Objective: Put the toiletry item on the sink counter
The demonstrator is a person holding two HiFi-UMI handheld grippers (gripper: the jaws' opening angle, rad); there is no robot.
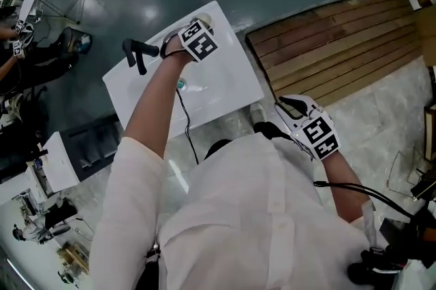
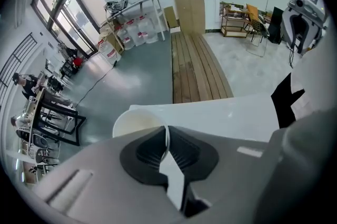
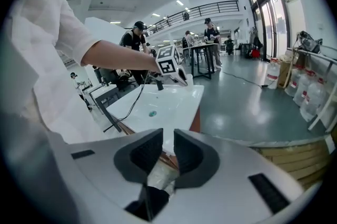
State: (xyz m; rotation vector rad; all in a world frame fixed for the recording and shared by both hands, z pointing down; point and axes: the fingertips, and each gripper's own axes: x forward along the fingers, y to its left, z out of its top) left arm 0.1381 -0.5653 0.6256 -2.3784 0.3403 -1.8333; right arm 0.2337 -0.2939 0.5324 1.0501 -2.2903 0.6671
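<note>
Left tool [image 2: 167, 150] is clamped on the rim wall of a white cup [image 2: 137, 124], which sits directly ahead of its pads, over the white sink worktop [image 2: 226, 115]. The placing step appears to be in hand. Next, the cup should be seated flat, then released. Right tool [image 3: 167, 157] is slightly parted and empty.

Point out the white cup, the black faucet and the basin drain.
white cup [image 2: 138, 124]: left gripper view, inner wall.
black faucet [image 1: 138, 56]: head view, its body.
drain [image 1: 181, 84]: head view, its centre.
</note>
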